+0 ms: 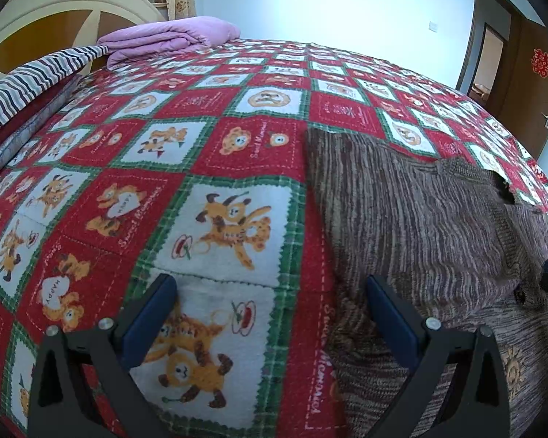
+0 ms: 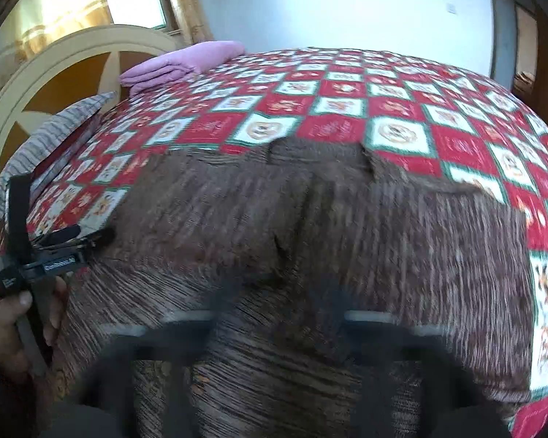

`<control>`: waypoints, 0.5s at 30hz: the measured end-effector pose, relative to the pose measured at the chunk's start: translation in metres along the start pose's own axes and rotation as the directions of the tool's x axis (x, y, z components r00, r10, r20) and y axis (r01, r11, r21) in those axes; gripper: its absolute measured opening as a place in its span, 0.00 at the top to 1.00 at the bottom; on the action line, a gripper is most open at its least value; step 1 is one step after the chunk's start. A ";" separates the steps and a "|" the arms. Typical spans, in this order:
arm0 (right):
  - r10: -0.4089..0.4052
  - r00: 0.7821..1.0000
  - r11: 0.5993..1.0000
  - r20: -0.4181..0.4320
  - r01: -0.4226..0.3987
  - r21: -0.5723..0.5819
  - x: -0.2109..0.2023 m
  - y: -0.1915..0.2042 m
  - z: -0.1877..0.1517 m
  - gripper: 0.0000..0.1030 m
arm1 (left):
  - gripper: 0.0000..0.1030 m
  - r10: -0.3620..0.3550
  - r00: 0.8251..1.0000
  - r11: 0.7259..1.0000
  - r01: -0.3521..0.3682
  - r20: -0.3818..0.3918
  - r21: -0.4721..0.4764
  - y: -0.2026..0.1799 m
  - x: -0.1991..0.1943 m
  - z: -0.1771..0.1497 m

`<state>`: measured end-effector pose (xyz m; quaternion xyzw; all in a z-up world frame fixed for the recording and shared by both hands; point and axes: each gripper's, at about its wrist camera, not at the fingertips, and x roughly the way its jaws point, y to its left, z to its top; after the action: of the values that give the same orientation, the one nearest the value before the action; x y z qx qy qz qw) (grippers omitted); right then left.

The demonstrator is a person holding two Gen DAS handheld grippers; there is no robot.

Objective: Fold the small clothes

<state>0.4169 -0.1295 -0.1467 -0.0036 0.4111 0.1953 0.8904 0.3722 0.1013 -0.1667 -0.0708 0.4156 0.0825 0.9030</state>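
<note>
The left gripper (image 1: 270, 314) has its fingers (image 1: 153, 314) spread wide and gripping nothing; one finger hangs over the bedspread (image 1: 186, 153), the other over the near edge of the sweater (image 1: 420, 219), so it looks parked at the garment's side, ready to take that edge; the right gripper (image 2: 277, 332) is blurred in its own view, but its fingers (image 2: 376, 319) read as well apart with only knit below them and nothing pinched, which suits a pause between grabs rather than a carry; the sweater, a brown streaky knit, lies spread on the bed toward the near right part of the bedspread, with one flap doubled over onto the body, probably so the piece narrows before the next fold; its far edge lies uneven and a dark gap shows under the flap, so it may want smoothing; a hand (image 2: 14, 328) holds the left gripper's handle at the sweater's left; further out a pink blanket (image 1: 171, 36) and a striped pillow (image 1: 29, 84) sit by the headboard (image 1: 54, 3), well clear of the work.
</note>
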 end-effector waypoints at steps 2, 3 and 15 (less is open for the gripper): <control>-0.013 1.000 0.999 0.013 0.014 -0.032 0.003 0.007 0.005 0.23 | 0.00 0.000 1.000 1.000 0.000 0.000 0.000 0.000 0.000 0.000; -0.039 0.999 0.998 0.007 0.039 -0.053 0.007 0.011 0.007 0.32 | 0.00 -0.001 1.000 1.000 0.001 0.000 -0.001 0.000 0.000 0.000; -0.014 1.000 0.996 -0.019 0.012 -0.089 0.006 0.018 -0.009 0.97 | 0.00 -0.008 1.000 1.000 0.008 0.001 -0.020 0.003 -0.002 -0.002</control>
<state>0.4077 -0.1119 -0.1542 -0.0476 0.4106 0.2073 0.8867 0.3689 0.1036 -0.1665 -0.0813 0.4142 0.0828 0.9028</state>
